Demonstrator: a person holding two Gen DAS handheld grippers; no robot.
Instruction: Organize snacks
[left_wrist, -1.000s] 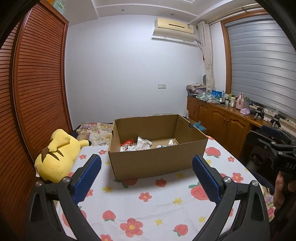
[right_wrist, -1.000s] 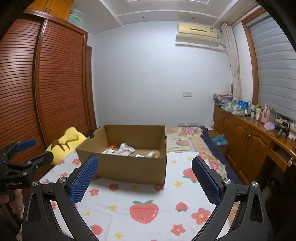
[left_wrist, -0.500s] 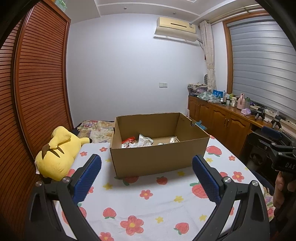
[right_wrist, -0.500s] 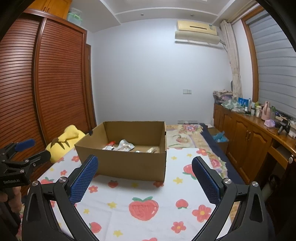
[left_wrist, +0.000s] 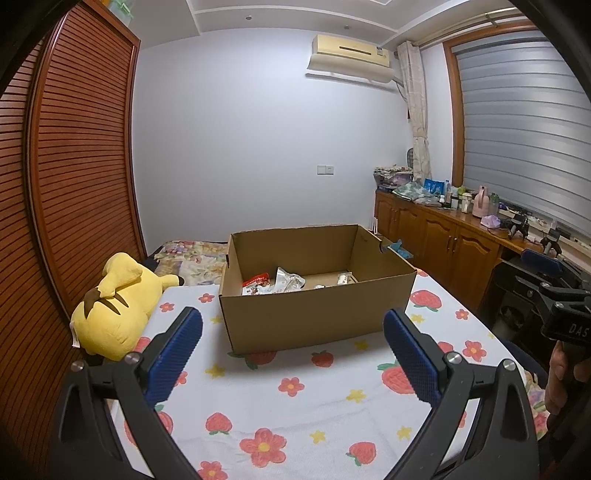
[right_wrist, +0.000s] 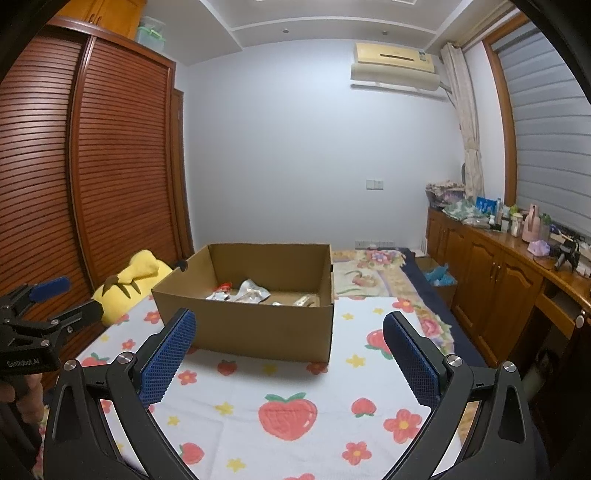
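An open brown cardboard box (left_wrist: 314, 317) stands on a table with a strawberry-and-flower cloth (left_wrist: 288, 406); it also shows in the right wrist view (right_wrist: 258, 328). Several snack packets (left_wrist: 273, 284) lie on its floor, silver and red ones (right_wrist: 240, 293). My left gripper (left_wrist: 293, 350) is open and empty, held above the cloth in front of the box. My right gripper (right_wrist: 288, 350) is open and empty, also short of the box. Each gripper shows at the edge of the other's view, the right one (left_wrist: 554, 291) and the left one (right_wrist: 40, 321).
A yellow plush toy (left_wrist: 114, 306) lies at the table's left edge beside a slatted wooden wardrobe (left_wrist: 66, 206). A bed with a floral cover (right_wrist: 369, 273) is behind the table. Wooden cabinets with clutter (right_wrist: 498, 266) run along the right wall.
Both grippers have pulled back and risen a little, so the box looks slightly farther and smaller. Both stay open and empty.
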